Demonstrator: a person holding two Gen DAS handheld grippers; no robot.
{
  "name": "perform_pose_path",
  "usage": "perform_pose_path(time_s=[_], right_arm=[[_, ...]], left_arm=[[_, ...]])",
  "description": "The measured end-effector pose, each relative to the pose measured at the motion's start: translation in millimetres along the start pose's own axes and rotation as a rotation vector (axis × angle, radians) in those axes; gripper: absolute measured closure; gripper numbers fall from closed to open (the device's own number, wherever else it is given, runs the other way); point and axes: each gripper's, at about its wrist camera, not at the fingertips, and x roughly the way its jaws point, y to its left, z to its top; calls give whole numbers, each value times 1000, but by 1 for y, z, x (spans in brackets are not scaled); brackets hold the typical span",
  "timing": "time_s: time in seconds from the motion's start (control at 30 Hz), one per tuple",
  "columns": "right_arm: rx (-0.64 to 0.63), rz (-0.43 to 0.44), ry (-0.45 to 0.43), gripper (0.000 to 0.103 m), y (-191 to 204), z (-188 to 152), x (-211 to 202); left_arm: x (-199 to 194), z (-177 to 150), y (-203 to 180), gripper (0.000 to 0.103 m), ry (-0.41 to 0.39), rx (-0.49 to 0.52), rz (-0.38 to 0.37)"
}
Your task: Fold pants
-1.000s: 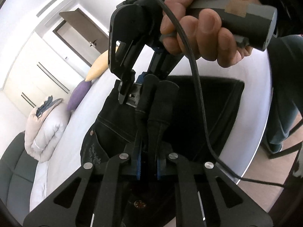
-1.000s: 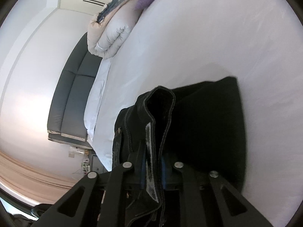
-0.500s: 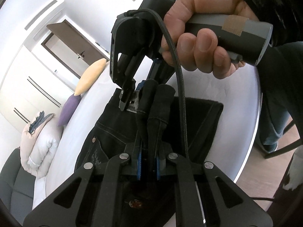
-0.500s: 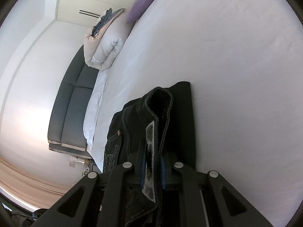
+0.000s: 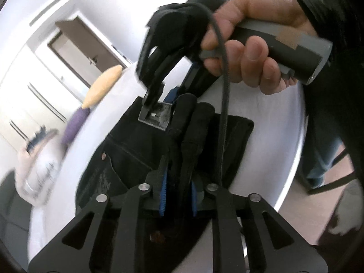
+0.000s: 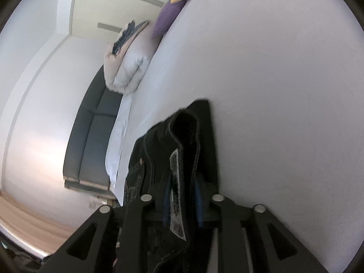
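The black pants (image 5: pixel 127 150) hang from both grippers above the white bed (image 5: pixel 268 122). My left gripper (image 5: pixel 177 195) is shut on a bunched fold of the waistband. The right gripper (image 5: pixel 159 113) shows ahead in the left wrist view, held by a hand (image 5: pixel 245 52), pinching the same edge. In the right wrist view my right gripper (image 6: pixel 182 204) is shut on the black pants (image 6: pixel 182 141), with a white inner label (image 6: pixel 177 193) between its blue pads. The lower part of the pants rests on the bed (image 6: pixel 284 113).
A rolled white duvet (image 6: pixel 129 68), a purple pillow (image 6: pixel 168 18) and a yellow pillow (image 5: pixel 102 86) lie at the bed's far end. A dark sofa (image 6: pixel 95 136) stands beside the bed. A door (image 5: pixel 88 45) and wardrobe are behind. The person's legs (image 5: pixel 323 159) stand at the bed's right edge.
Both grippers have lifted the pants higher off the bed and drawn them toward the pillows. Less of the pants lies spread on the sheet. Both stay shut.
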Motion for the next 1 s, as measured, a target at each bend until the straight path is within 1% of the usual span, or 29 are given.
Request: perform_pose_path(time_s=[0.07,0.1,0.13,0.17,0.2,0.23,0.27,0.33,0.4,0.43,0.47,0.5,0.53,0.57,0.6,0.63,0.7,0.8,0.87,0.93,1.0], right_arm=[[9,-32,-38,76,1,-1,-14],[5,-55,-55,74,4,-2,-22],[-9,-71,-66,74,9,-3,-31],[-15,-69,-67,74,13,-4,-35],[-26,-53,-68,75,20,-6,-39],[-50,-30,-63,79,31,-10,-42],[-83,-10,-48,80,43,-14,-42],[-125,4,-6,81,59,-21,-33],[-153,-8,41,81,67,-30,-19],[-155,-29,62,81,67,-33,-10],[-145,-43,82,81,65,-37,-4],[-133,-57,98,81,61,-40,1],[-128,-80,107,82,57,-45,4],[-132,-103,111,86,54,-49,5],[-133,-115,108,96,50,-53,4],[-125,-117,99,102,45,-57,0],[-101,-106,82,103,36,-62,-8],[-117,-111,50,103,31,-73,-18],[-128,-118,34,103,30,-79,-21],[-155,-131,17,103,30,-82,-23],[-200,-156,4,103,35,-85,-21]], left_arm=[[-15,-3,9,77,-3,-43,-41],[-23,-4,13,71,-13,-60,-60],[-35,-7,18,65,-33,-87,-88],[-43,-9,23,43,-47,-107,-100],[-55,-12,31,31,-78,-144,-106],[-65,-15,42,31,-110,-184,-108],[-68,-16,54,31,-114,-222,-113],[-62,-19,77,31,-94,-296,-129],[-44,-26,111,31,-66,-416,-154],[-31,-31,129,33,-47,-485,-186],[-22,-35,141,42,-37,-534,-209],[-6,-43,156,54,-6,-611,-243],[10,-53,169,59,35,-690,-288],[22,-64,178,70,63,-750,-318],[30,-71,182,71,90,-788,-337],[35,-77,184,72,103,-807,-350],[39,-91,182,74,111,-844,-368],[32,-97,173,74,105,-853,-352],[28,-97,166,74,102,-840,-329],[23,-97,152,74,97,-799,-277],[14,-94,136,74,85,-755,-260]])
